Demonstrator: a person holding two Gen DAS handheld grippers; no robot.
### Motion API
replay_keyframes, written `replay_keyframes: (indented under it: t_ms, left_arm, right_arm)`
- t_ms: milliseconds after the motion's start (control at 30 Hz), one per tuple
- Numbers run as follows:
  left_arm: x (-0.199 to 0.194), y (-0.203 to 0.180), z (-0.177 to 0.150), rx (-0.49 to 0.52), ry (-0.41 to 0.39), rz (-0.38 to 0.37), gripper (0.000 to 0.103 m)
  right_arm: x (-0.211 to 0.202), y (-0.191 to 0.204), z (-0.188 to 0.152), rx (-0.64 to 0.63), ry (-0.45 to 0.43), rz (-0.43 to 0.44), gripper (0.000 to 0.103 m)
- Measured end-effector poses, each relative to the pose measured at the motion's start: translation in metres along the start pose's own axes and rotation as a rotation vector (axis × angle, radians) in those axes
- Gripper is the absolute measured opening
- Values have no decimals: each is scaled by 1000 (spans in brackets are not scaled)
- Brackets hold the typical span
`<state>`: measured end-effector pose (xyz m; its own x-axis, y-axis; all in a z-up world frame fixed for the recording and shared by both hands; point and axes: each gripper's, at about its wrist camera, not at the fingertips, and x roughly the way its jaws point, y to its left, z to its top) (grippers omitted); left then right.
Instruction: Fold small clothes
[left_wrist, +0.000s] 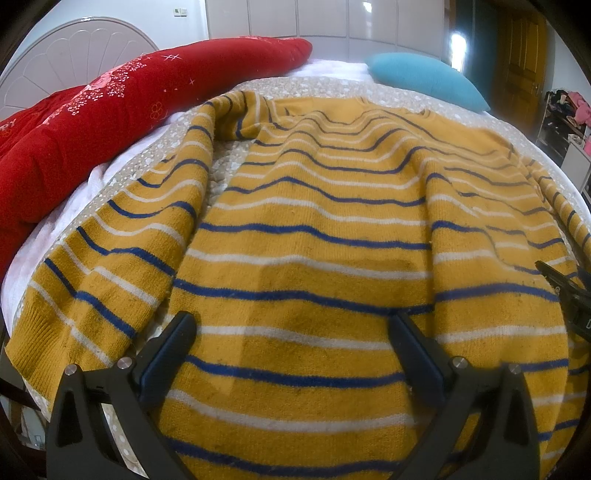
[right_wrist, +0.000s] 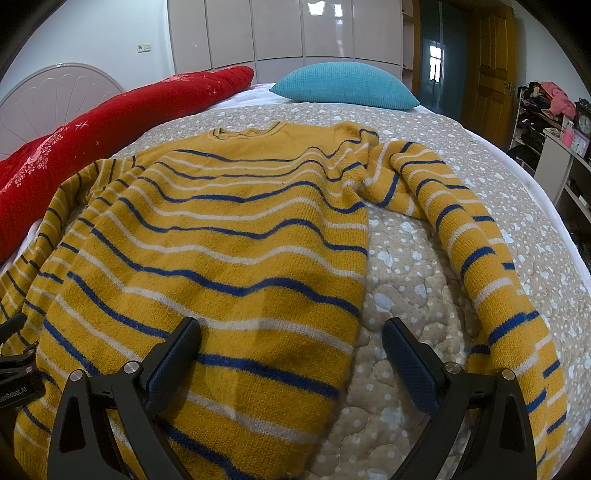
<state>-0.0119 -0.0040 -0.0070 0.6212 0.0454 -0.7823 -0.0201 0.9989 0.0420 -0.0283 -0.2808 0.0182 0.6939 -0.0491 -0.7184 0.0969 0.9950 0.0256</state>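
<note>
A mustard-yellow sweater (left_wrist: 317, 229) with blue and white stripes lies spread flat on the bed, collar far, hem near me. Its left sleeve (left_wrist: 122, 243) runs down the left side; its right sleeve (right_wrist: 476, 236) bends and trails down toward the near right. My left gripper (left_wrist: 291, 332) hovers open over the hem's left half, nothing between its fingers. My right gripper (right_wrist: 291, 336) stands open over the sweater's lower right side edge, one finger above the knit, the other above bare quilt. Part of the right gripper (left_wrist: 569, 295) shows at the left wrist view's edge.
The bed's beige dotted quilt (right_wrist: 402, 284) lies under the sweater. A red duvet (left_wrist: 92, 122) is heaped along the left, a teal pillow (right_wrist: 347, 85) rests at the far end. Cluttered shelves (right_wrist: 546, 122) stand to the right beyond the bed edge.
</note>
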Motion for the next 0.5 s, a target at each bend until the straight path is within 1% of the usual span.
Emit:
replay_keyframes:
  t_ms: [167, 233, 300, 400, 433, 467, 500]
  left_arm:
    - [0, 0, 1, -4, -5, -3, 103]
    - [-1, 1, 2, 0, -5, -16, 103]
    - [-2, 5, 4, 19, 16, -43, 103]
    - [-4, 25, 10, 26, 36, -101, 103]
    - [-5, 32, 10, 16, 35, -60, 103]
    - [-4, 44, 12, -4, 34, 12, 103]
    - [-4, 56, 14, -32, 33, 46, 103]
  right_arm:
    - [0, 0, 0, 0, -1, -1, 100]
    - [0, 0, 0, 0, -1, 0, 100]
    - [0, 0, 1, 1, 0, 1, 100]
    - [0, 0, 1, 1, 0, 1, 100]
    - [0, 0, 1, 1, 0, 1, 100]
    - [0, 0, 1, 1, -1, 1, 100]
    - [0, 0, 1, 1, -1, 1, 100]
